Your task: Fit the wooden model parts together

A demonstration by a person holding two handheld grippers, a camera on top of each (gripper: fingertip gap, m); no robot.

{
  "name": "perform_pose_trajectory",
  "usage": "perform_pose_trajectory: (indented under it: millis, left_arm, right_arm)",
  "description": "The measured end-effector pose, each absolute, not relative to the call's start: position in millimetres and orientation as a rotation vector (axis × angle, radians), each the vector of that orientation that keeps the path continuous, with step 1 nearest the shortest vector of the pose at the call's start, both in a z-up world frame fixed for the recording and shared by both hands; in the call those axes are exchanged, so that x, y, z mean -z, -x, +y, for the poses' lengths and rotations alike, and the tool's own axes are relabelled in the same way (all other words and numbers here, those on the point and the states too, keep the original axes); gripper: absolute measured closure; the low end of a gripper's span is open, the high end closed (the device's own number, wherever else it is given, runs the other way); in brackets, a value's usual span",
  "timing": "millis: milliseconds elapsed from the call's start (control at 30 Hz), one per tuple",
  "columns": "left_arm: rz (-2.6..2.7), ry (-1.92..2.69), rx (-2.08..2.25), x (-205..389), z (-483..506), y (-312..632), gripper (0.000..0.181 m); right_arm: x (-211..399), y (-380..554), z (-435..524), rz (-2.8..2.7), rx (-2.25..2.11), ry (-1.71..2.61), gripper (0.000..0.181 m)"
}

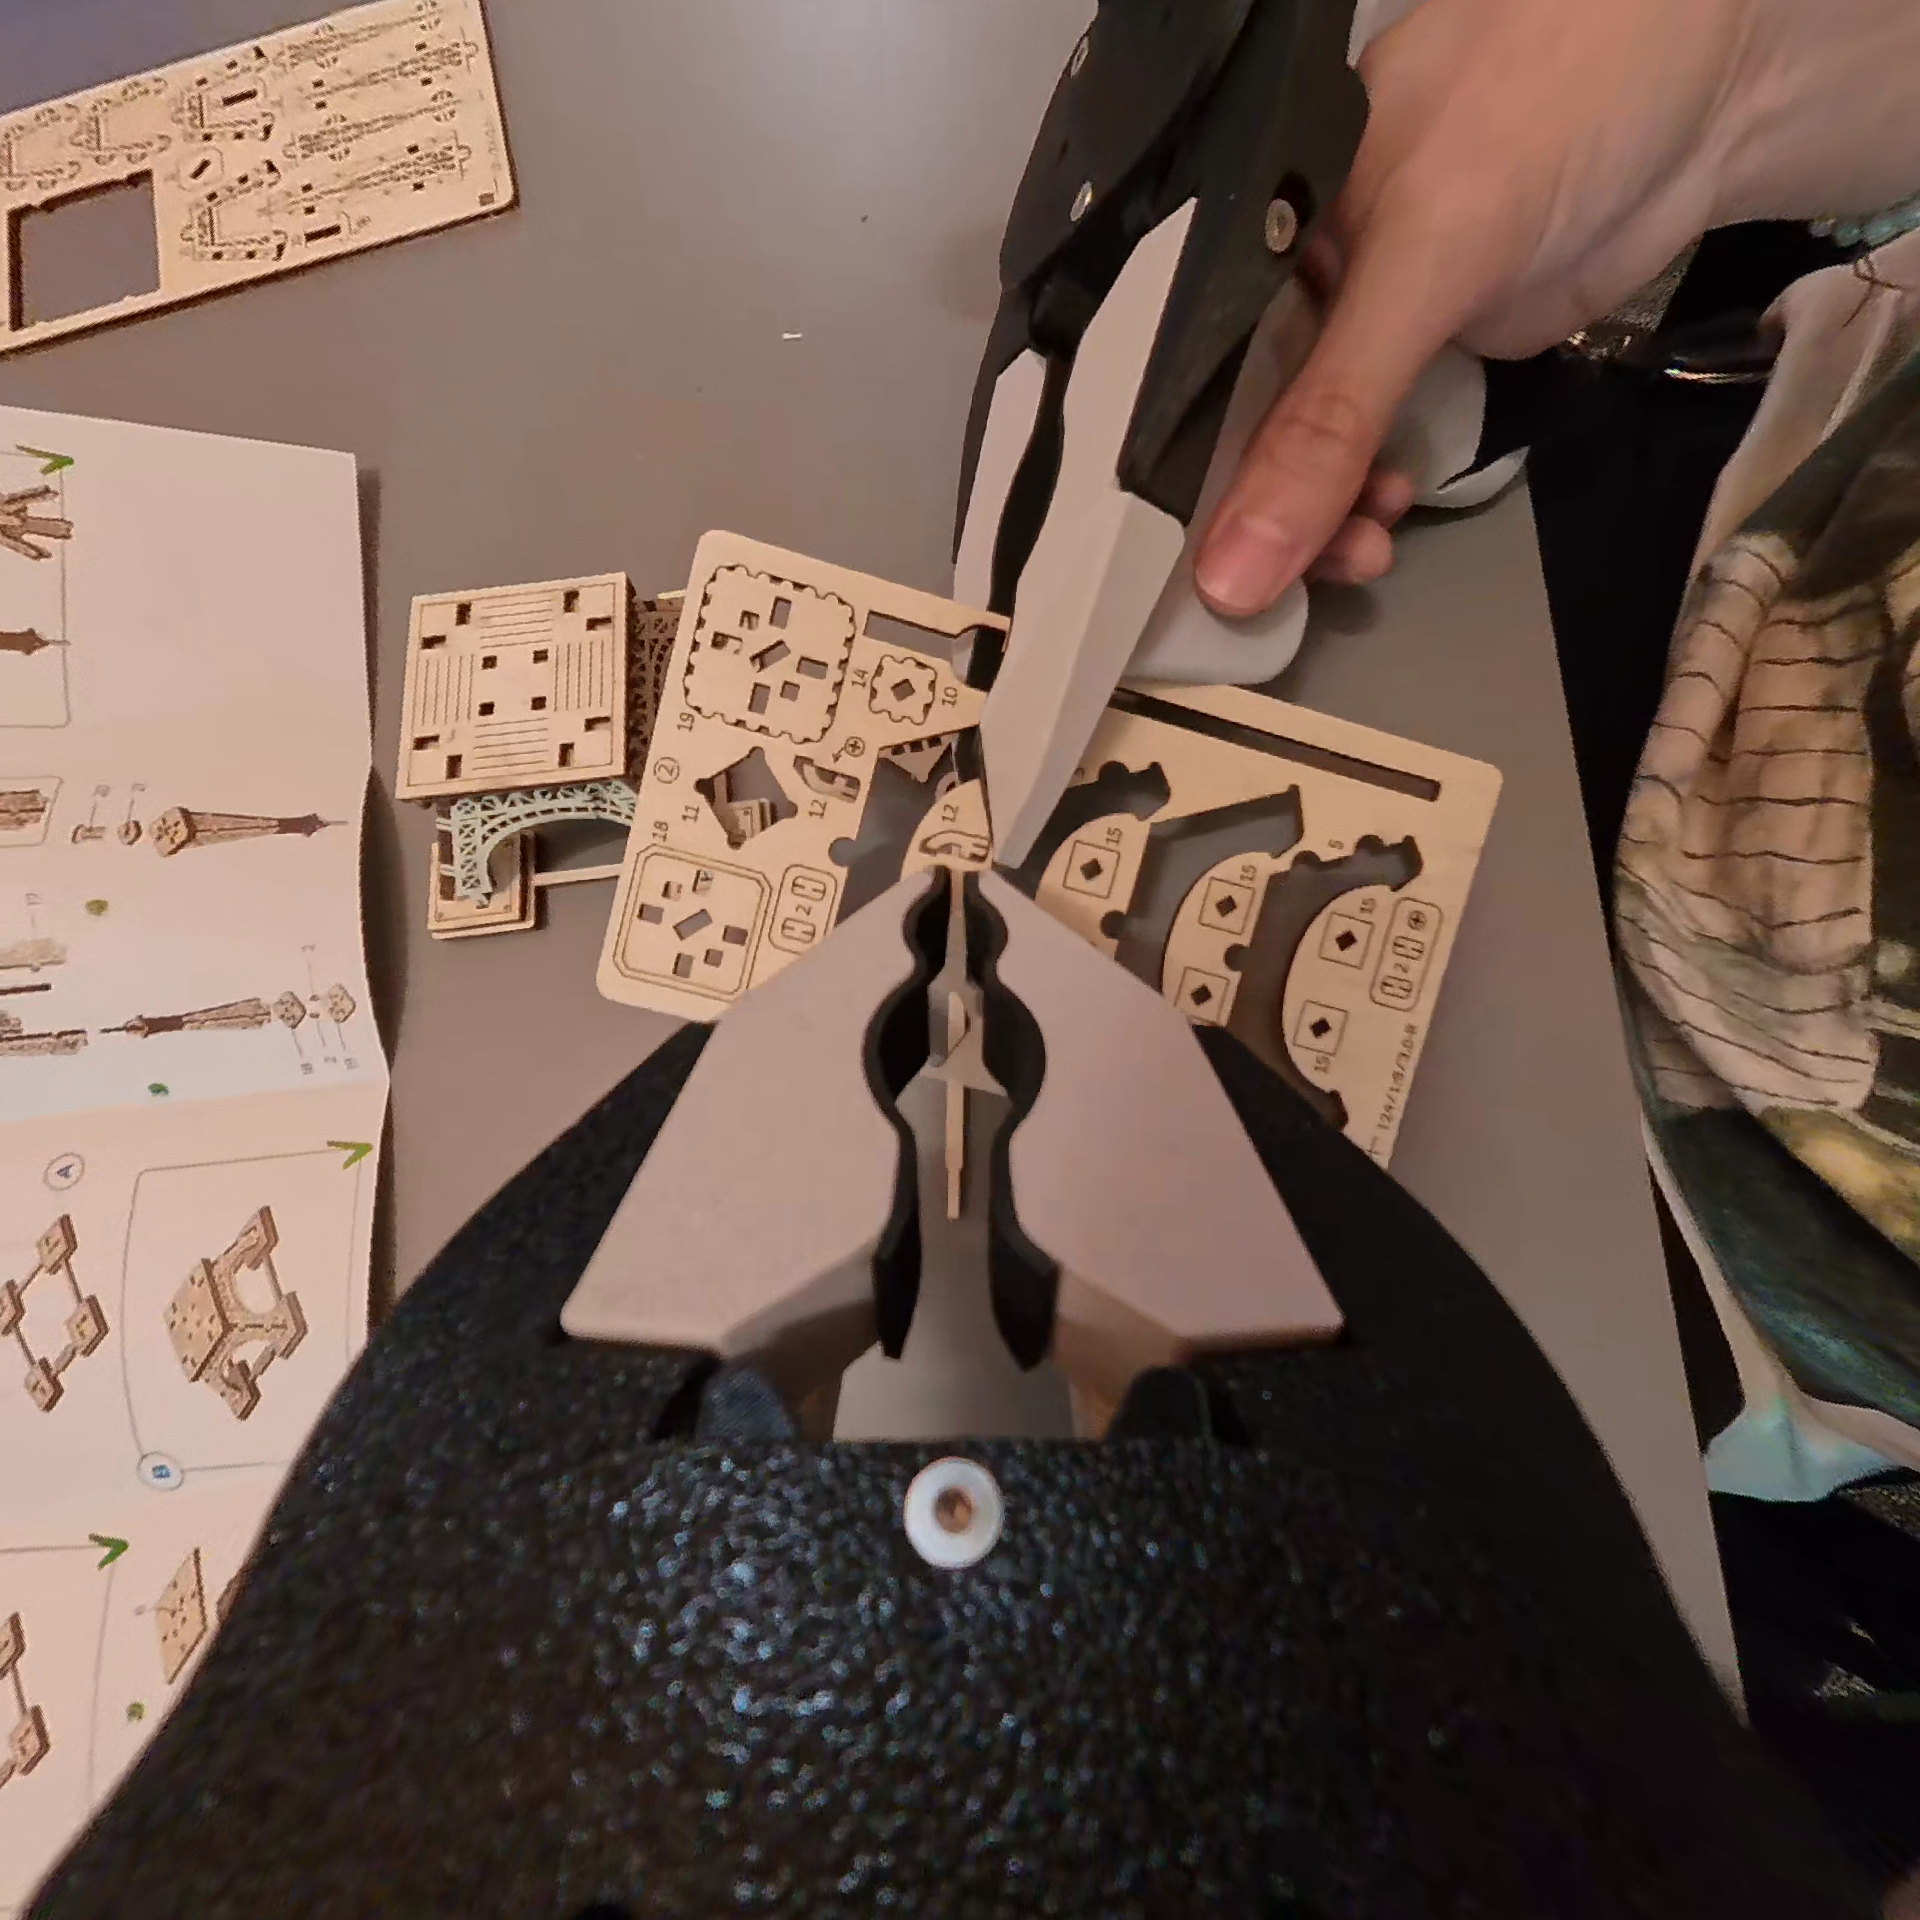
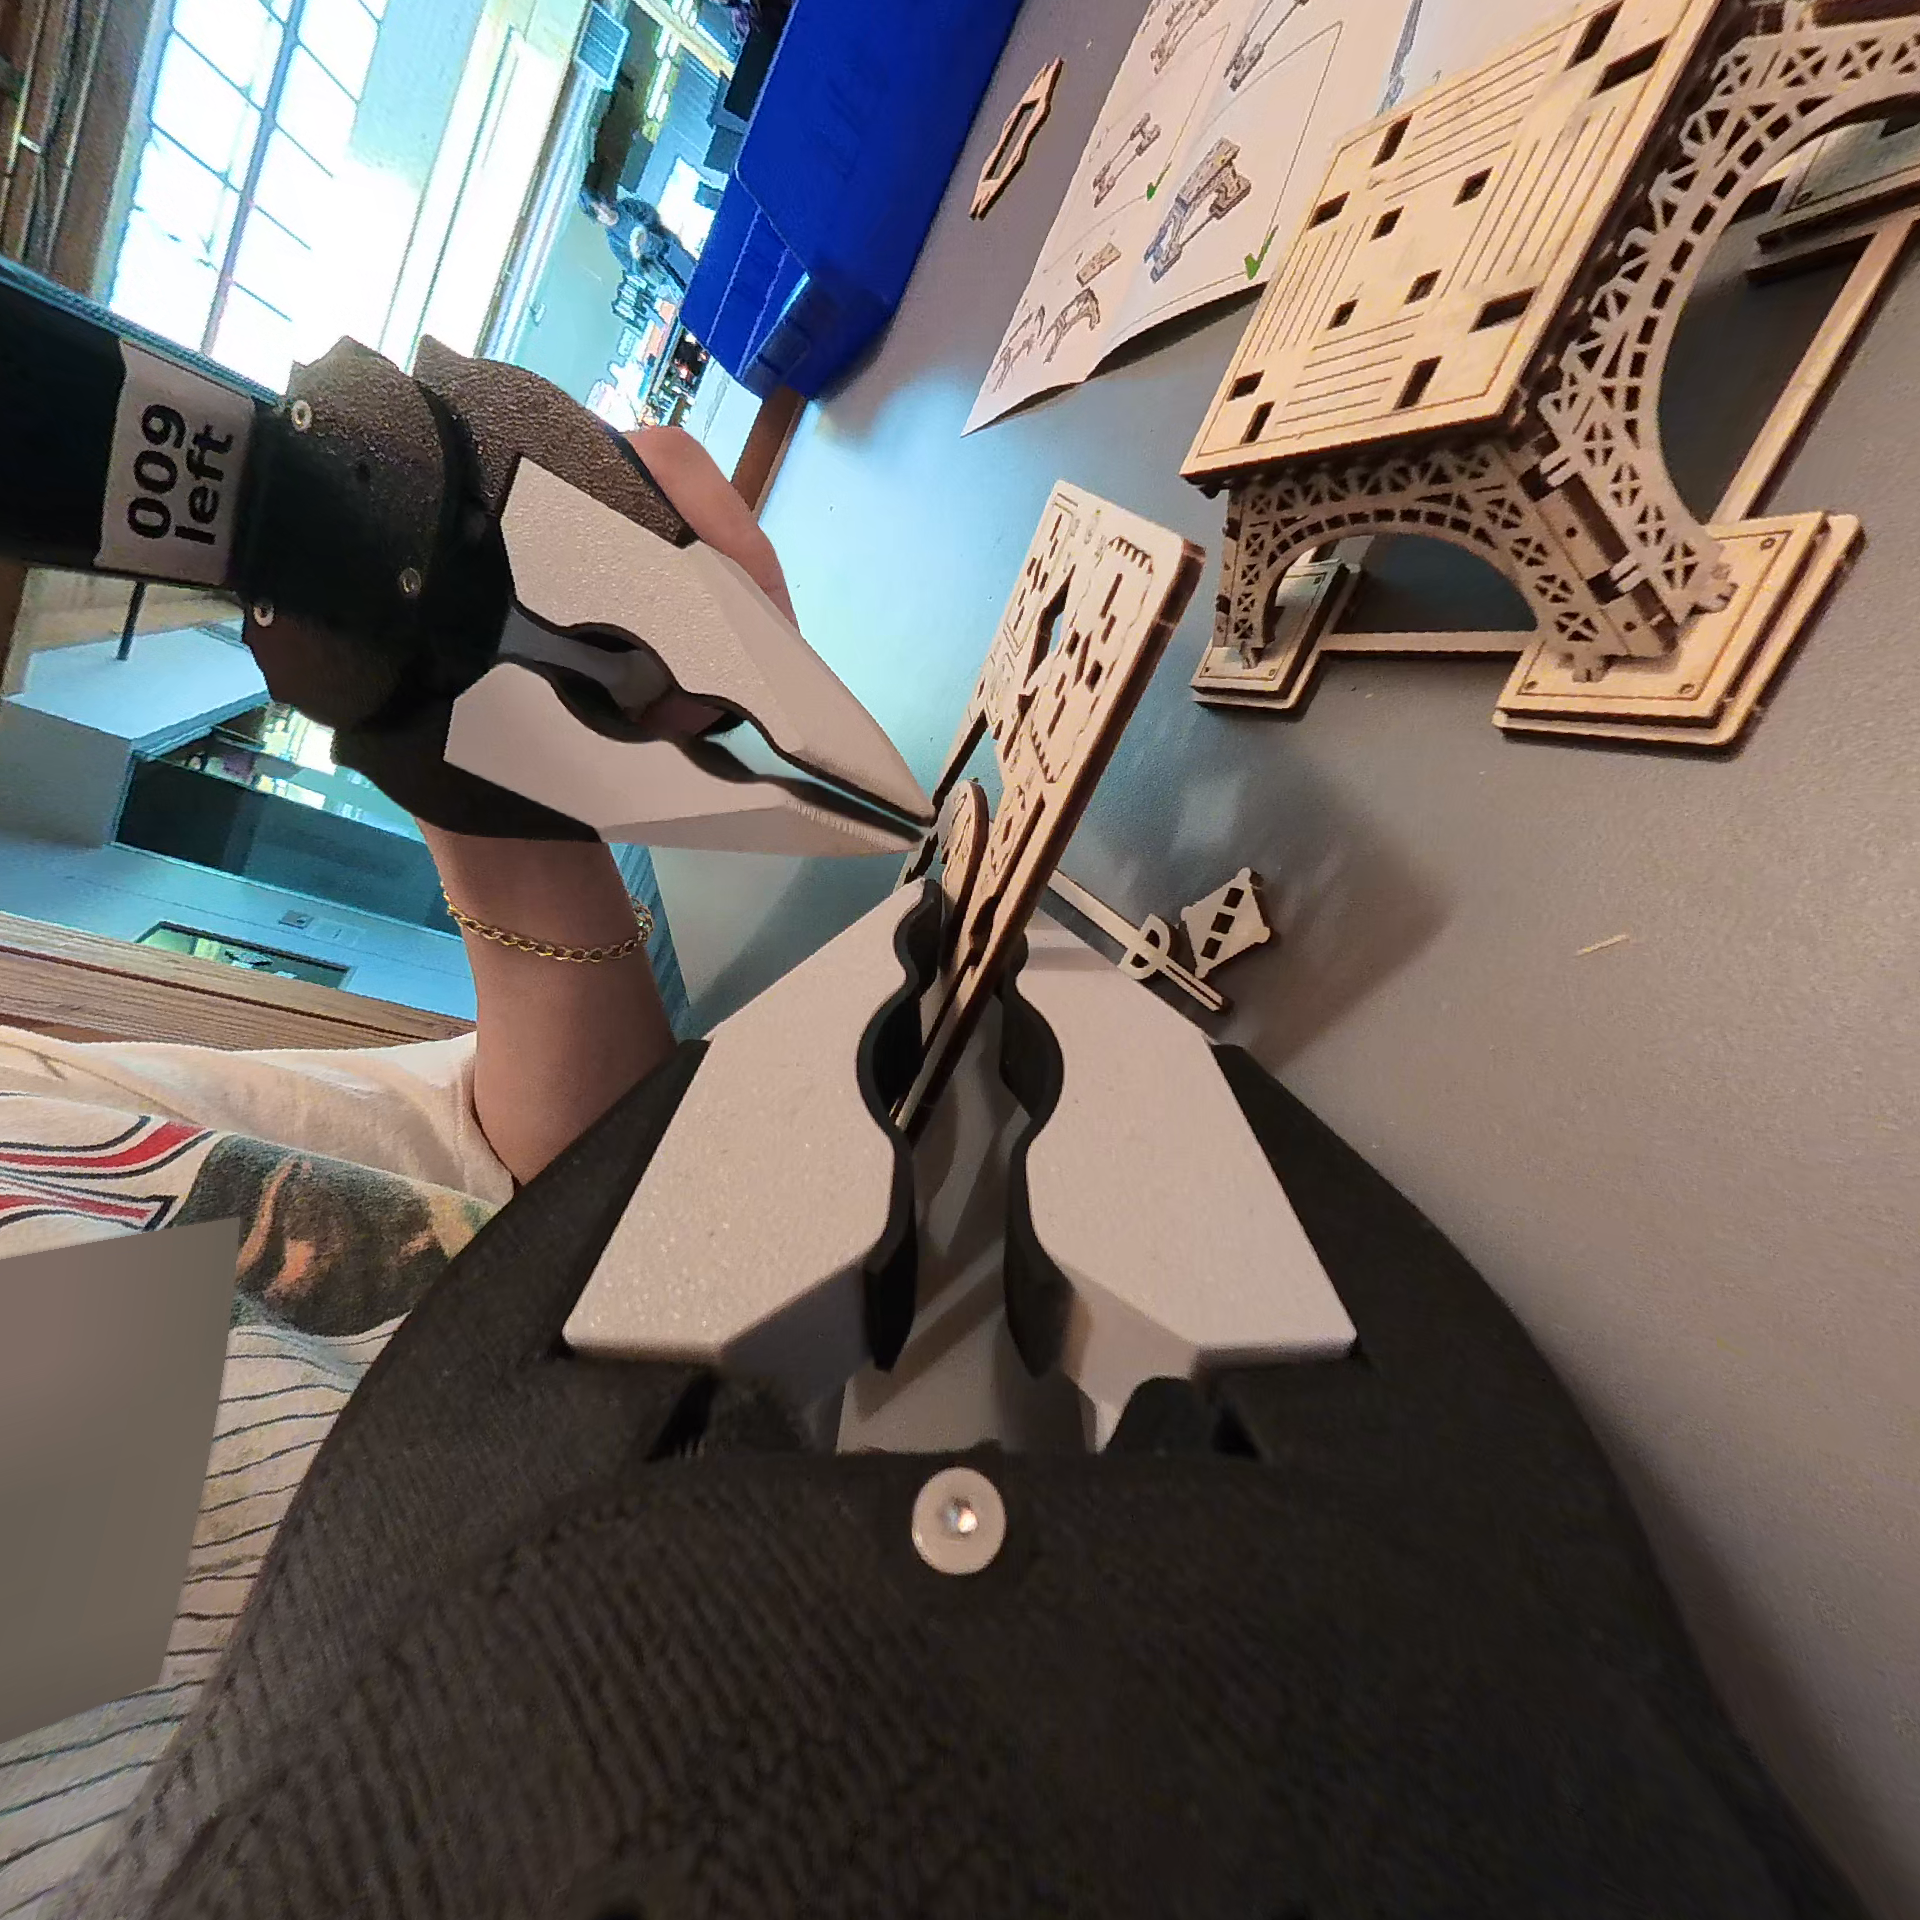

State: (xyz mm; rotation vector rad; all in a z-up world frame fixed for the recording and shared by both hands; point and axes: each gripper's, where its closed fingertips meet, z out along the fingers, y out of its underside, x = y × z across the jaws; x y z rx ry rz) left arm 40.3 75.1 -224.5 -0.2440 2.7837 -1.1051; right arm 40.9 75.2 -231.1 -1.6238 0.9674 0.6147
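A laser-cut wooden parts sheet (image 1: 1247, 883) is held up off the grey table (image 1: 675, 416). My right gripper (image 2: 971, 925) is shut on it; the sheet (image 2: 1081, 644) shows edge-on between its fingers. In the left wrist view the right gripper (image 1: 992, 821) comes down from above onto the sheet. My left gripper (image 1: 951, 881) is shut on a small rounded part (image 1: 948, 836) at the sheet's cut-out edge. It also shows in the right wrist view (image 2: 925, 826), pinching that part (image 2: 961, 842). A thin spire piece (image 2: 1143, 951) lies on the table beneath.
The built lattice tower base (image 1: 520, 707) (image 2: 1455, 364) stands left of the sheet. A folded instruction leaflet (image 1: 177, 831) lies at the left and another parts sheet (image 1: 249, 156) at the far left corner. The table edge (image 1: 1621, 1039) and a person's torso are at the right.
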Motion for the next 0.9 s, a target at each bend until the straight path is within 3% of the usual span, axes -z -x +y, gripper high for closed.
perform_pose_trajectory:
  millis: [33,367,500,900]
  left_arm:
    - [2.783,0.238,1.098,225.1,74.0,-40.2,0.177]
    - [2.668,0.200,1.027,221.9,72.6,-54.4,0.152]
    - [2.733,0.080,1.070,222.4,73.9,-36.7,0.175]
    - [2.753,0.114,1.059,225.2,80.0,-37.2,0.181]
  right_arm:
    - [231.0,-41.0,75.2,0.967,-0.614,1.624,0.176]
    - [229.4,-38.1,75.6,0.947,-0.632,1.625,0.176]
    - [228.7,-38.2,75.5,0.944,-0.634,1.620,0.175]
    - [229.3,-40.2,74.9,0.952,-0.618,1.624,0.176]
